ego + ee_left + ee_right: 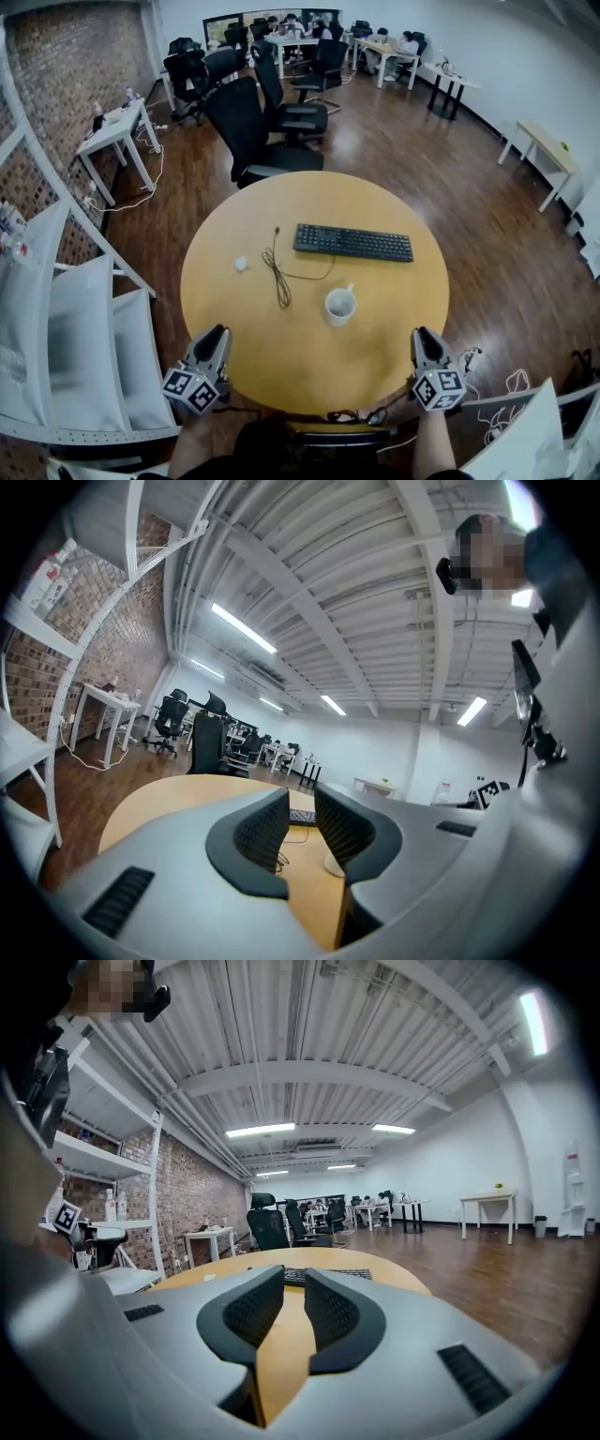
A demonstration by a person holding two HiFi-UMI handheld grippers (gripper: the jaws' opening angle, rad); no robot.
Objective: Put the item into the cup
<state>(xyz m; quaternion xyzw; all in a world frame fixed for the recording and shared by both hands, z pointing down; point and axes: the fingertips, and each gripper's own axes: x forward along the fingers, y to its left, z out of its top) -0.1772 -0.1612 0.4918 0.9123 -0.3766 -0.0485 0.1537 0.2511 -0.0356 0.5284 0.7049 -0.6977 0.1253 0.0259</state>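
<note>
A white cup (339, 305) stands upright on the round wooden table (281, 206), right of its middle. The item, a small white object (242, 263), lies to the table's left, apart from the cup. My left gripper (220, 331) hovers at the near left edge, open and empty. My right gripper (419, 334) hovers at the near right edge, its jaws a little apart with nothing between them. In the left gripper view the open gripper (301, 803) frames the table, with the cup (334, 862) partly hidden behind the right jaw. The right gripper (293, 1283) points at the keyboard (323, 1275).
A black keyboard (352, 242) lies across the far half of the table, and a dark cable (278, 272) trails from it between the item and the cup. Office chairs (253, 131) stand behind the table. White shelving (56, 309) runs along the left.
</note>
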